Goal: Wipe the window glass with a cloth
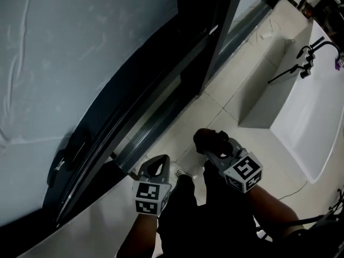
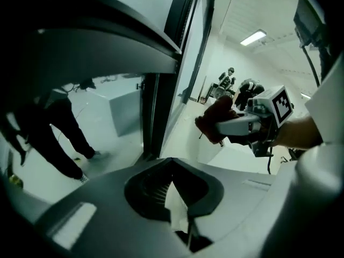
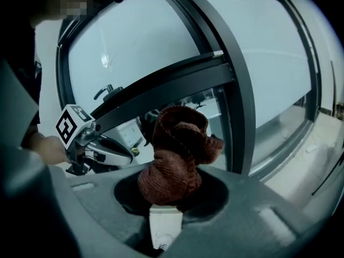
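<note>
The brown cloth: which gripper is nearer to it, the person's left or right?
Right. The right gripper is shut on the brown cloth; the left gripper, shut on nothing, sits apart to its left.

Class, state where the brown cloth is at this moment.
The brown cloth is bunched in the jaws of the right gripper, low and centre-right in the head view, above the tiled floor beside the dark window frame.

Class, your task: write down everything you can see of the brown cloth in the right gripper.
The cloth is reddish-brown with a nubbly, towel-like knit, bunched into a loose, twisted wad. Its lower end is pinched between the jaws of the right gripper. The rest stands up and flops forward beyond them. It is held in the air near the dark window frame and appears to touch nothing else.
</note>
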Motion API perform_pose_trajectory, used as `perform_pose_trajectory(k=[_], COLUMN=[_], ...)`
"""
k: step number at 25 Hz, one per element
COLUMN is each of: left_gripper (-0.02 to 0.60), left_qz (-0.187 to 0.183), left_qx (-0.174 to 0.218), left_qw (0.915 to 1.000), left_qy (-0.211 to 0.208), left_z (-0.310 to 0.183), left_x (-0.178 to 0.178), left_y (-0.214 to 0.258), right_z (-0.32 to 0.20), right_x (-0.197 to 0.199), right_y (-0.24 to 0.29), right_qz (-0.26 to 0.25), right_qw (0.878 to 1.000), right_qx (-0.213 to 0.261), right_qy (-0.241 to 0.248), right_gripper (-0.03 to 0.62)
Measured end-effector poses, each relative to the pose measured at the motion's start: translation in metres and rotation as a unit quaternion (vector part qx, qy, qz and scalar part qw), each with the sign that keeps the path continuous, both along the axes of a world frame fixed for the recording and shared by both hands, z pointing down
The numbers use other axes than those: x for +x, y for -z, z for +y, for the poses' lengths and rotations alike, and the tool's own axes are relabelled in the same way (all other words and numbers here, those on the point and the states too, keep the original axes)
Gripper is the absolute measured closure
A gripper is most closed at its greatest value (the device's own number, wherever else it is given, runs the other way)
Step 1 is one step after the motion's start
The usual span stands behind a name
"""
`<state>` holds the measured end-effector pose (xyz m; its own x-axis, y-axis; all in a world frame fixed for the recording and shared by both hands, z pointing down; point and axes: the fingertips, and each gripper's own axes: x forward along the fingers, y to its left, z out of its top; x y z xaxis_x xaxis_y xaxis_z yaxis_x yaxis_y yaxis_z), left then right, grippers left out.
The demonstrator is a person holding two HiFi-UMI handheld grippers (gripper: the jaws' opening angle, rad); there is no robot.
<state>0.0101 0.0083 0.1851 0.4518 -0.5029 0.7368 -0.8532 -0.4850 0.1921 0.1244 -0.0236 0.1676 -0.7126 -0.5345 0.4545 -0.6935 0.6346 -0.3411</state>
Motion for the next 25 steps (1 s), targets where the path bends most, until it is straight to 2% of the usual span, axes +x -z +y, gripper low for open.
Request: perform_pose_trajectory(k=[3, 6, 13, 18, 25], left_gripper=[0.565, 0.565, 0.565, 0.565, 0.565], left_qz=[-0.018, -0.03, -0.058, -0.073, -0.074], left_qx=[-0.001, 0.002, -0.009, -0.005, -0.011], left_qw=[0.9987, 0.9963, 0.993, 0.9904, 0.9838], left_qy=[-0.048, -0.08, -0.102, -0.117, -0.163], left_z=[-0.016, -0.029, -0.06, -0.093, -0.109], left_x=[-0.001, 0.008, 0.025, 0.036, 0.056], left_y=[-0.037, -0.073, -0.174, -0.264, -0.38], right_z=[-0.022, -0.046, -0.115, -0.167, -0.219], right_x=[-0.006, -0.009, 0.007, 0.007, 0.001], right_y=[-0.023, -0.069, -0.205, -0.306, -0.428], right_qz=[0.005, -0.006, 0.016, 0.078, 0.118], right_qw=[1.0, 0.999, 0.999, 0.997, 0.992], right_qx=[0.02, 0.009, -0.005, -0.009, -0.021], right_qy=[-0.021, -0.032, -0.05, -0.006, 0.042], right_gripper=[0.513, 0.513, 0.513, 0.513, 0.513])
